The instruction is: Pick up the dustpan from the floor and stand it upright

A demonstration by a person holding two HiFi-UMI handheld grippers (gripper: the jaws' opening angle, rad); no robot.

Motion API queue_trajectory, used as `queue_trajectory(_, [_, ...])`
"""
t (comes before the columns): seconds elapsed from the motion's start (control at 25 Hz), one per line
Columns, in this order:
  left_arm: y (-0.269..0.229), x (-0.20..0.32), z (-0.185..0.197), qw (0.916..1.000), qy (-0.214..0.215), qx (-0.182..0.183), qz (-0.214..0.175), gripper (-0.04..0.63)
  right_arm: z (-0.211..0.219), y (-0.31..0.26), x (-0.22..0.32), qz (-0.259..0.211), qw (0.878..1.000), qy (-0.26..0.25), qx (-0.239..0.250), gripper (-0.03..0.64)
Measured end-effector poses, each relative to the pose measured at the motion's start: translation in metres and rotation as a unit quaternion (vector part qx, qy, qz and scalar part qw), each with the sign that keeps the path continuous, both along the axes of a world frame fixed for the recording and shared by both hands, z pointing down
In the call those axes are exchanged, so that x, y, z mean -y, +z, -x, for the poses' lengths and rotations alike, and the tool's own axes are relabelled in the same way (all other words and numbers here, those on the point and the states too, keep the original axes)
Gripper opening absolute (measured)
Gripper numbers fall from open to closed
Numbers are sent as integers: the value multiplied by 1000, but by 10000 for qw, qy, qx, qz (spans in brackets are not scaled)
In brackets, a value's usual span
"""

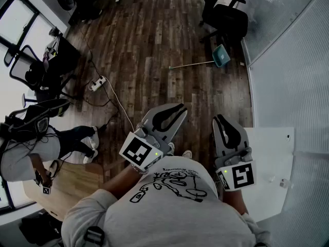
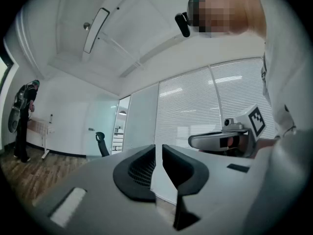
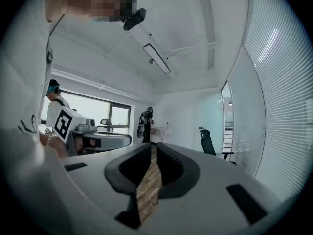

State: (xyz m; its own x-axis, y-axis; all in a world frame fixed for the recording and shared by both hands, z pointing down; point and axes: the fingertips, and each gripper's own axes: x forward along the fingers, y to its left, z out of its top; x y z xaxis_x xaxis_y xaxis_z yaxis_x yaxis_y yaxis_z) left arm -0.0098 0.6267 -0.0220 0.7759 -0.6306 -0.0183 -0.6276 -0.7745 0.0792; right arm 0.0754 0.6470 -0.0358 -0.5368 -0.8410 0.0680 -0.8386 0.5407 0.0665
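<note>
The teal dustpan [image 1: 221,55] lies far across the wooden floor, its long thin handle [image 1: 190,64] stretching left along the boards beside a black office chair [image 1: 224,15]. Both grippers are held close to my body, well short of it. My left gripper [image 1: 180,109] points up and right with its jaws together and nothing between them. The right gripper [image 1: 220,119] points forward, jaws also together and empty. In the left gripper view the left gripper [image 2: 158,149] faces a wall of blinds; in the right gripper view the right gripper [image 3: 153,149] faces the room. Neither gripper view shows the dustpan.
A white power strip [image 1: 97,83] and its cable [image 1: 121,107] cross the floor at left. A person [image 1: 31,148] stands by a wooden desk [image 1: 61,184] at lower left, with chairs [image 1: 31,71] behind. A white table [image 1: 272,158] and a blind-covered glass wall [image 1: 293,76] lie to the right.
</note>
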Motion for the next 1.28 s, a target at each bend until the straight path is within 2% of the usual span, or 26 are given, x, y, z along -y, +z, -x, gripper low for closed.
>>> queue_trajectory(0.28, [1,0,4,10000,19,-19,-1,37,3,0,0,-10,10000,23,17,34])
queue_trajectory(0.72, [10,1,48,9999,3,-31,109,37,37,4,6,34,9995,178,277,34])
queue_trajectory(0.92, [21,5,69,9997,-13,4,225,37,54,16,10,225,9986,214,431,34])
queue_trajectory(1.28, [33,44,71,9997,-73,-30,238,37,58,31,53,228,9987,120,432,34])
